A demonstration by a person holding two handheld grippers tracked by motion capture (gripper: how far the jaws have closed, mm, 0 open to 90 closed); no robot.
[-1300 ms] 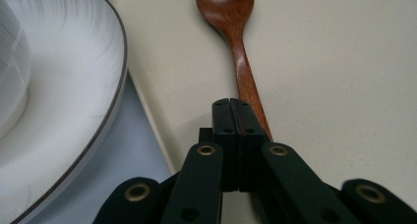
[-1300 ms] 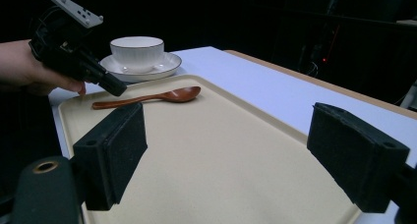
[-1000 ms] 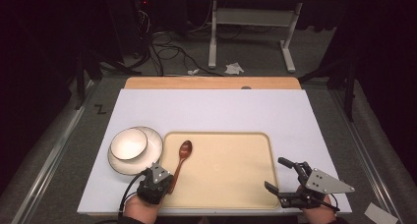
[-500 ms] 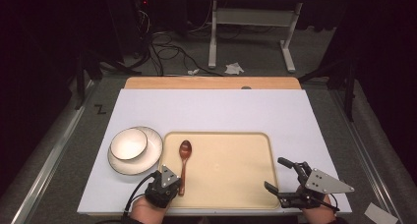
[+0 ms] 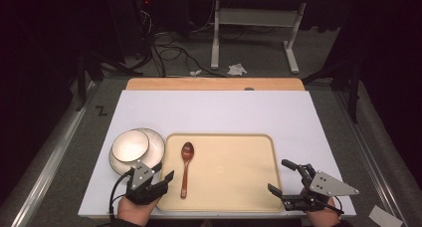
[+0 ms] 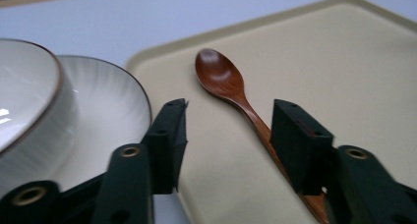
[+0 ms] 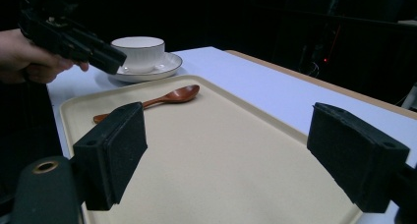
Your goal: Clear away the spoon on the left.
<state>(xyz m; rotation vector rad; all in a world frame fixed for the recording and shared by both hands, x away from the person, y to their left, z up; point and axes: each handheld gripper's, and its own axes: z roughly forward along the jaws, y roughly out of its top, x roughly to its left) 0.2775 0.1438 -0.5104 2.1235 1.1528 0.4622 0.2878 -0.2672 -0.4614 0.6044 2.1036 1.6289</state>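
Observation:
A brown wooden spoon (image 5: pixel 186 168) lies on the left part of a beige tray (image 5: pixel 239 157), its bowl pointing away from me. My left gripper (image 5: pixel 165 170) is open over the tray's left rim, just left of the spoon's handle. In the left gripper view (image 6: pixel 231 111) the spoon (image 6: pixel 221 76) runs between the jaws and passes under the right one. My right gripper (image 5: pixel 277 175) stands open at the tray's near right corner with nothing between its pads (image 7: pixel 228 130). From there the spoon (image 7: pixel 172 96) and the left gripper (image 7: pixel 105 57) show across the tray (image 7: pixel 221 175).
A white bowl (image 5: pixel 130 145) sits on a white plate (image 5: pixel 155 142) just left of the tray, close to my left gripper. The white table top (image 5: pixel 214 110) extends beyond the tray, with a wooden strip (image 5: pixel 214 83) along its far edge.
The spoon's handle swung slightly right and now lies straight. My left gripper has let go of it and drawn back to the left. The right gripper has not moved.

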